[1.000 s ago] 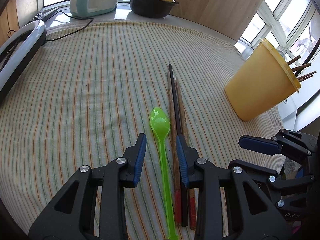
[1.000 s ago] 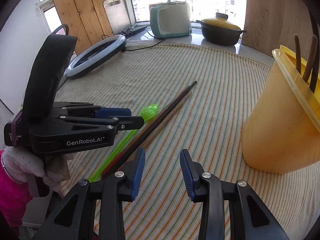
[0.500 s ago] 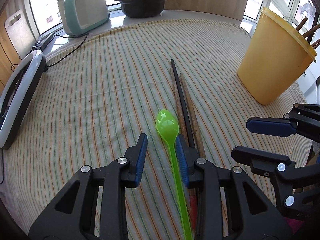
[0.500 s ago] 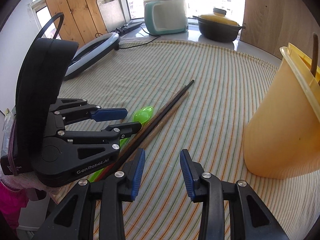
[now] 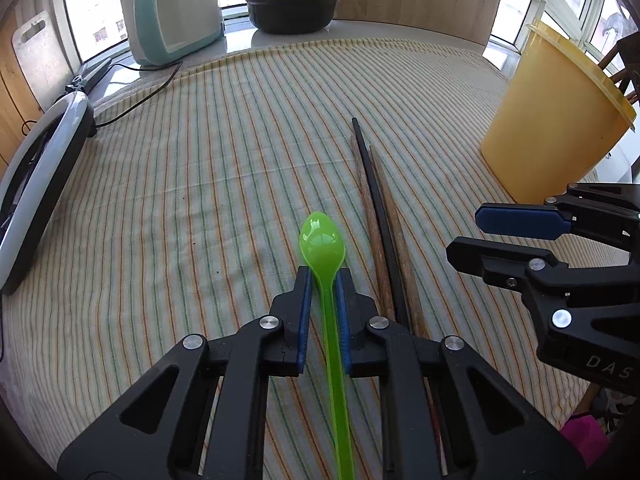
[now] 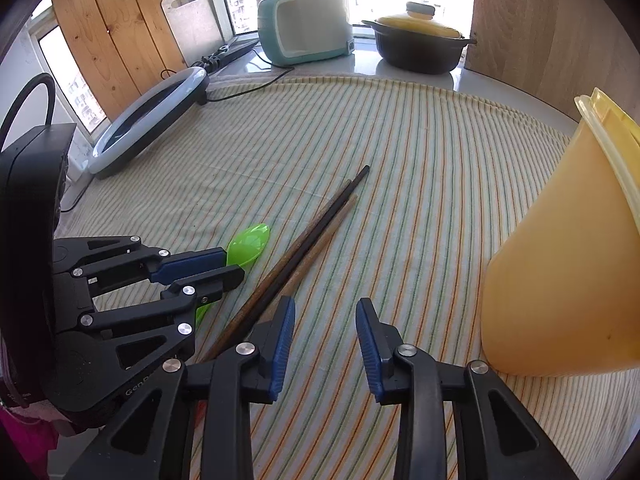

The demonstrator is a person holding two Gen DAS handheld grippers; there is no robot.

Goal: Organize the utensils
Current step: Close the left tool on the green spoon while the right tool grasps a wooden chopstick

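Observation:
A bright green plastic spoon [image 5: 321,240] lies on the striped cloth [image 5: 200,184], bowl pointing away. My left gripper [image 5: 323,276] is closing on its handle, and the blue pads touch it on both sides just behind the bowl. Three chopsticks [image 5: 376,208], two brown and one black, lie side by side right of the spoon. My right gripper [image 6: 325,312] hovers over bare cloth just right of the chopsticks' [image 6: 320,224] near ends, jaws narrowing with nothing between them. The yellow tub [image 6: 560,272] stands to the right, with chopsticks poking out.
A ring light [image 5: 40,184] lies along the cloth's left edge with its cable trailing. A teal cooker [image 5: 172,20] and a black pot with a yellow lid [image 5: 292,4] stand on the counter behind. Wooden boards lean at the back.
My left jaws have come together around the green spoon's handle, which now lies centred between them. The right gripper has drifted toward the chopsticks and narrowed a little.

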